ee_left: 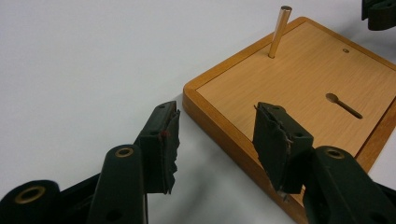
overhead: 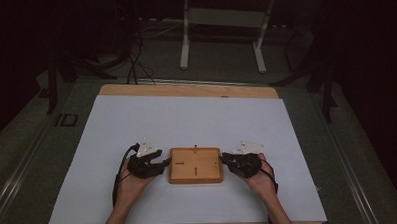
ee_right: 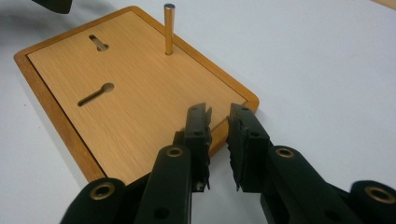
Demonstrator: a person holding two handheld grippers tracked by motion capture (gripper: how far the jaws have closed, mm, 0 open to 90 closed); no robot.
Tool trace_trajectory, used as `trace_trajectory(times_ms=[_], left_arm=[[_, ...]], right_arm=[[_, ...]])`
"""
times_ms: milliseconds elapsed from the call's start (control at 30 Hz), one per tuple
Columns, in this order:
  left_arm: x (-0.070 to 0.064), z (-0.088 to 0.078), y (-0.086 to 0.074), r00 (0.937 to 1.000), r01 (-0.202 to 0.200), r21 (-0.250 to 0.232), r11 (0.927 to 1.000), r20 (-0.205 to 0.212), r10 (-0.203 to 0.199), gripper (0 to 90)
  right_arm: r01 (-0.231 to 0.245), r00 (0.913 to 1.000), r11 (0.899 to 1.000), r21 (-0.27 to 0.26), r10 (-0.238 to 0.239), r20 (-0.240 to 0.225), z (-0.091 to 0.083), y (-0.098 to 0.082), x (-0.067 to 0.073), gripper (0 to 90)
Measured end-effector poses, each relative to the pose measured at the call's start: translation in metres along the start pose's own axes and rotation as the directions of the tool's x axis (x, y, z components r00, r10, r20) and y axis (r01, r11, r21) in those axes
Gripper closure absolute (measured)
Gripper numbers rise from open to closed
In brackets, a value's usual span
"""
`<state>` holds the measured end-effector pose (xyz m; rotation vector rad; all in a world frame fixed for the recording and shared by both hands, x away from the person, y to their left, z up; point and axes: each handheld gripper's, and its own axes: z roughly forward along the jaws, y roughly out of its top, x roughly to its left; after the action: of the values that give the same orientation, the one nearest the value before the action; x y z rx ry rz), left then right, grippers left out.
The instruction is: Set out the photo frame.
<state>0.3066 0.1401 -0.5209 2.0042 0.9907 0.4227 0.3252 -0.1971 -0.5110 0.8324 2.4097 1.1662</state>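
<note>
Lying flat near the front middle of the table (overhead: pixel 136 114), the board (overhead: pixel 196 165) is a shallow rectangular wooden tray: a darker, rounded, glossy frame around a pale panel with fine straight grain. The table top is a smooth, matte white sheet, with a strip of bare wood at its far edge. A thin round metal peg (overhead: pixel 195 147) stands upright at 12 o'clock on the board, just inside the frame. It is brass-coloured and has a flat top. Keyhole-shaped slots (ee_right: pixel 95 94) are cut into the panel, each a narrow channel that ends in a round hole.

The left gripper (overhead: pixel 164 163) sits at 9 o'clock of the board. In the left gripper view its jaws are spread wide over the near corner, one pad above the white sheet and one above the wood, and nothing is between them. The black pads (ee_left: pixel 168 147) look worn and ragged at the edges.

The right gripper (overhead: pixel 223 159) sits at 3 o'clock of the board. Its jaws stand apart by a narrow gap at the edge of the frame and pinch nothing. Whether they touch the wood I cannot tell.
</note>
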Motion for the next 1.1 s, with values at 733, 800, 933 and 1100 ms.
trace_trajectory(times_ms=[733, 800, 933, 1100], left_arm=[[-0.002, -0.003, -0.002, 0.9999, -0.009, -0.01, 0.9999, 0.015, 0.009, 51.3], [-0.003, -0.002, -0.002, 0.9998, -0.012, -0.008, 0.9999, 0.015, 0.012, 51.3], [-0.004, -0.003, -0.002, 0.9996, -0.023, -0.01, 0.9997, 0.014, 0.023, 51.3], [-0.003, -0.002, -0.002, 0.9996, -0.021, -0.012, 0.9997, 0.017, 0.021, 51.4]], right_arm=[[0.03, 0.9965, 0.999, -0.012, -0.031, -0.078, 0.035, 0.028, 0.008, 77.4], [0.018, 0.9956, 1.0, -0.02, -0.019, -0.092, 0.039, 0.031, 0.008, 77.5], [0.017, 0.9946, 1.0, -0.021, -0.019, -0.102, 0.046, 0.034, 0.011, 77.5], [0.02, 0.9933, 0.999, -0.026, -0.023, -0.113, 0.055, 0.041, 0.013, 76.7]])
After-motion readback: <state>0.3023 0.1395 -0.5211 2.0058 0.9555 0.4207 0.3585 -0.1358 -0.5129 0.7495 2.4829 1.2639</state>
